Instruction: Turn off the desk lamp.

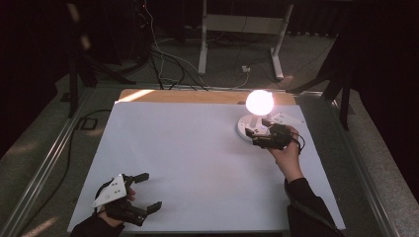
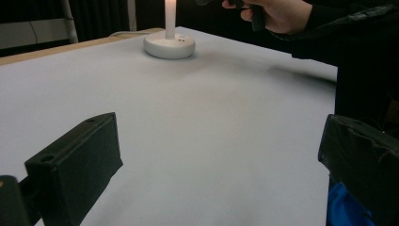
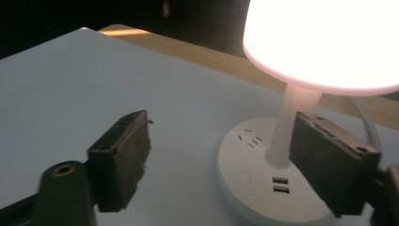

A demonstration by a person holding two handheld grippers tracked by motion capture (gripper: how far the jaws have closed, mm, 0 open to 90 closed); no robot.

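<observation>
A lit white lamp [image 1: 258, 106] stands on the desk [image 1: 197, 163] at about two o'clock from its centre, its round shade glowing on a thin stem over a round base [image 3: 263, 183] that carries sockets and two USB ports. The right hand-held gripper [image 1: 262, 132] sits just at the base's five o'clock side, jaws apart with nothing between them. The left hand-held gripper [image 1: 148, 192] rests well apart at the desk's seven o'clock corner, jaws spread wide and empty.
</observation>
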